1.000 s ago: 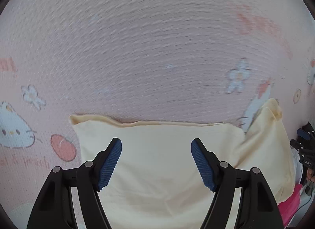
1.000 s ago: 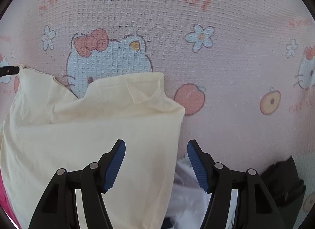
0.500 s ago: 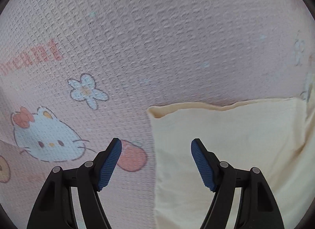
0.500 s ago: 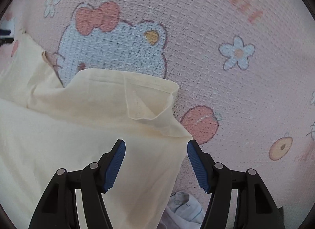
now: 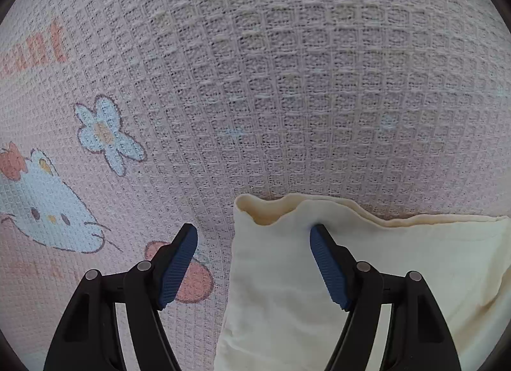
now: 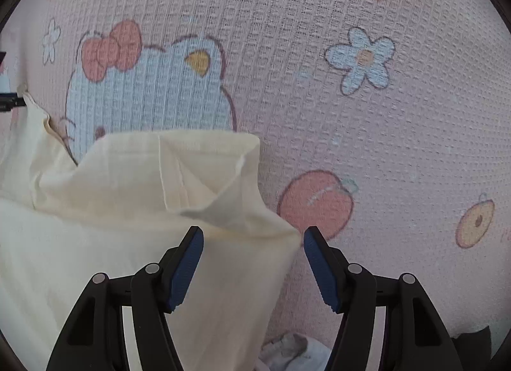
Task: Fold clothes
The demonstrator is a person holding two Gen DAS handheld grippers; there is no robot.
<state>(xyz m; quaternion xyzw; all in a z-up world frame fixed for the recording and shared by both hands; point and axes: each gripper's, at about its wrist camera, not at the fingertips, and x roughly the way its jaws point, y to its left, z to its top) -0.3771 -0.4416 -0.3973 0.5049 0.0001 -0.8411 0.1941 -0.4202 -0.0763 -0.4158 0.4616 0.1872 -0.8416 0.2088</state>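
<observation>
On the pink waffle-weave blanket (image 5: 287,67), printed with cartoon cats and flowers, lies the pale yellow garment (image 5: 367,275), folded over in layers. The left gripper (image 5: 254,262) hangs with jaws apart over its far left corner, nothing pinched; the right gripper (image 6: 253,264) gapes too, straddling the far right corner by the printed peach (image 6: 316,201). Soft, light cotton, I'd say — limp, ready to slump, so grab those doubled corners. Its far edge runs left to right between the grippers; which axis is longer, can't tell.
</observation>
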